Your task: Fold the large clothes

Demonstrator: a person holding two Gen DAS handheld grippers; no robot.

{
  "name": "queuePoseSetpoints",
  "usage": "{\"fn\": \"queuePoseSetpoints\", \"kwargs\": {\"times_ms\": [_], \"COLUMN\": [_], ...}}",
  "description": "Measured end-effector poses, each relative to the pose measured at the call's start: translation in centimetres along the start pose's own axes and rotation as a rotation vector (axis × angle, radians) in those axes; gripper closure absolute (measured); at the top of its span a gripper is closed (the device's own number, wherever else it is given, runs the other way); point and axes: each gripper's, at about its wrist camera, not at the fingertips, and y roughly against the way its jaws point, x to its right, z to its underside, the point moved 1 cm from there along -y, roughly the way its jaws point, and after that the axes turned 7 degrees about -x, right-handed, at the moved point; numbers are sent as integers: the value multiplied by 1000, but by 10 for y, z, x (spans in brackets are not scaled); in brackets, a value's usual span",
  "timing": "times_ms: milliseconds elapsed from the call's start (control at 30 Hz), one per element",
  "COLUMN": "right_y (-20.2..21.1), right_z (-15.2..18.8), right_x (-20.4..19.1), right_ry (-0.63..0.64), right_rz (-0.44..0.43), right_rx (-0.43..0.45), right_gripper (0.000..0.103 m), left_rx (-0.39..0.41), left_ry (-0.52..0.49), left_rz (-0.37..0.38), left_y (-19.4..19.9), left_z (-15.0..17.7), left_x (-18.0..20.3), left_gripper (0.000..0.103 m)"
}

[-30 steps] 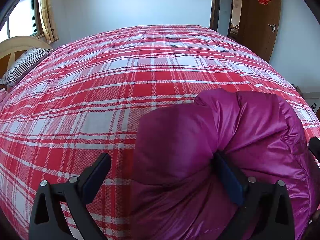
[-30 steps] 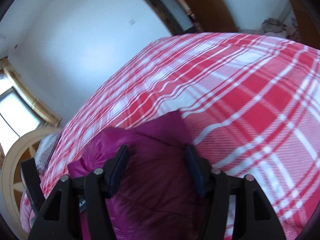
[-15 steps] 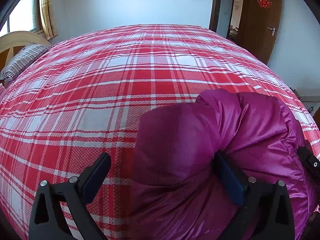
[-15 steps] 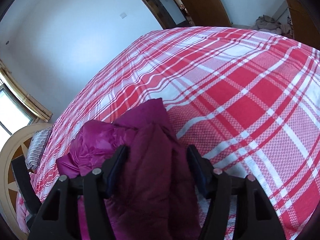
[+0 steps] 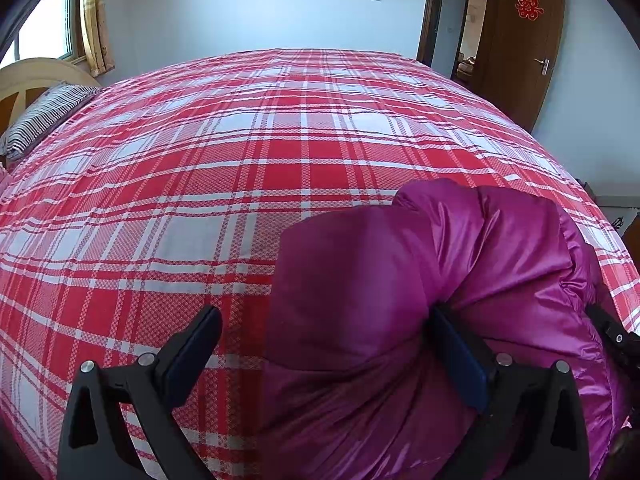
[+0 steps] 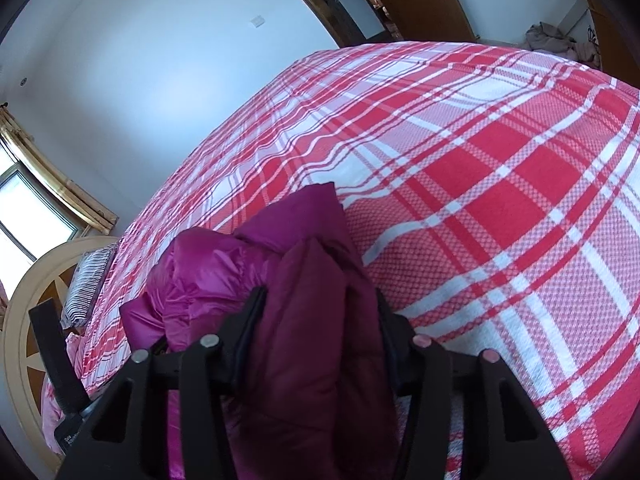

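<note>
A shiny magenta puffer jacket (image 5: 460,280) lies bunched on the near part of a bed with a red and white plaid cover (image 5: 260,160). My left gripper (image 5: 324,344) is wide open over its left edge; one finger rests above the plaid, the other presses into a crease of the jacket. In the right wrist view the jacket (image 6: 208,276) shows with its darker lining. My right gripper (image 6: 318,312) is shut on a thick fold of that lining (image 6: 312,360) and holds it up between the fingers.
A striped pillow (image 5: 44,116) and a cream wooden headboard (image 5: 36,80) are at the bed's left end. A brown door (image 5: 524,40) and a doorway stand beyond the far right corner. Loose clothes (image 6: 556,40) lie past the bed.
My right gripper has tilted and shifted, so more of the fold of lining now stands between its fingers. The left gripper stays open in nearly the same place.
</note>
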Motion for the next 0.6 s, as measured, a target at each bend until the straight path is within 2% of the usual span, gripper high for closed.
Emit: {"fn": "queuePoseSetpoints", "kwargs": {"times_ms": [67,133,200,367,433,600], "right_y": [1,3,3,2,3,3], "right_z": [1,2,2,1,1,2], "right_x": [0,0,1,4,6,7], "right_ry": [-1,2,3,-8,-13,-12], "right_rz": [-1,1,-3,-22,-32,-41], "right_rx": [1,0,-2,0,-1,-11], "right_gripper": [49,49,49,49,50,52], "left_rx": [-11,-40,-43,-21,-54,-22], "left_ry": [22,68,98,121,117,65], "left_rz": [57,172,246,363,441,449], "left_y": [2,7,16,48,48,47], "left_z": [1,7,15,45,56,63], "left_x": [-7,-23,-36,-62,-60,-42], "left_gripper": [1,1,1,1,1,1]}}
